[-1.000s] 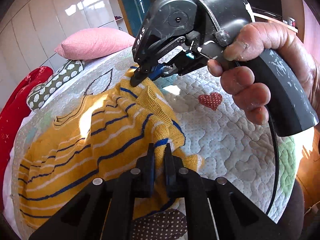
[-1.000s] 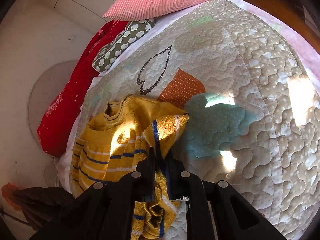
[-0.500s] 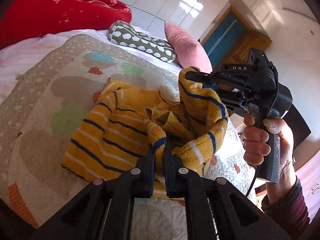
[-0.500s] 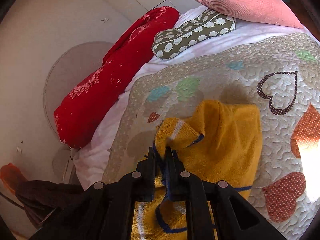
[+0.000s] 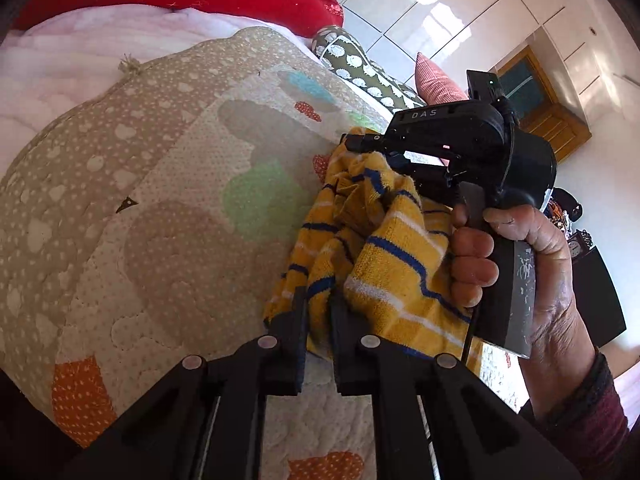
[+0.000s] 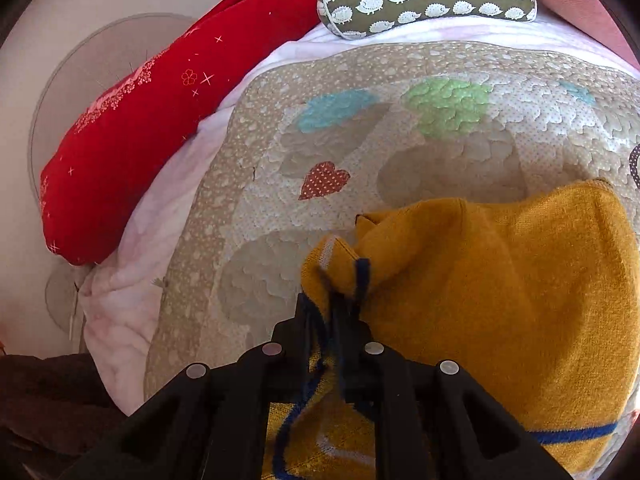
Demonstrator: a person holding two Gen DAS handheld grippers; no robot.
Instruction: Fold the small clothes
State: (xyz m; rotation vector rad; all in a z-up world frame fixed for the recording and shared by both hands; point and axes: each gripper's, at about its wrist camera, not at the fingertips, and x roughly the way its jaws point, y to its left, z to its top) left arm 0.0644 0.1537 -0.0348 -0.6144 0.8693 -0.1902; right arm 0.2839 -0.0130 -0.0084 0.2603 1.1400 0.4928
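Both tongs have a bunched hem of the yellow knitted sweater with blue and white stripes (image 5: 384,248) between their fingers: the left tongs (image 5: 318,304) near the lower edge and the right tongs (image 6: 326,312) at a folded corner, each pair of jaws just opening with cloth between. Most of the sweater lies on the beige quilted bedspread with coloured patches (image 6: 280,160) (heaped, not flat). Bare quilt stretches left toward the red bolster (image 6: 132,120) and the olive hedgehog-print cushion (image 6: 428,0) at the bed's edge.

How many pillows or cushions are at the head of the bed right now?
3. A long red cushion along the quilt's left side, a hedgehog-print pillow at the top, and a pink pillow beyond it. Others may be hidden.
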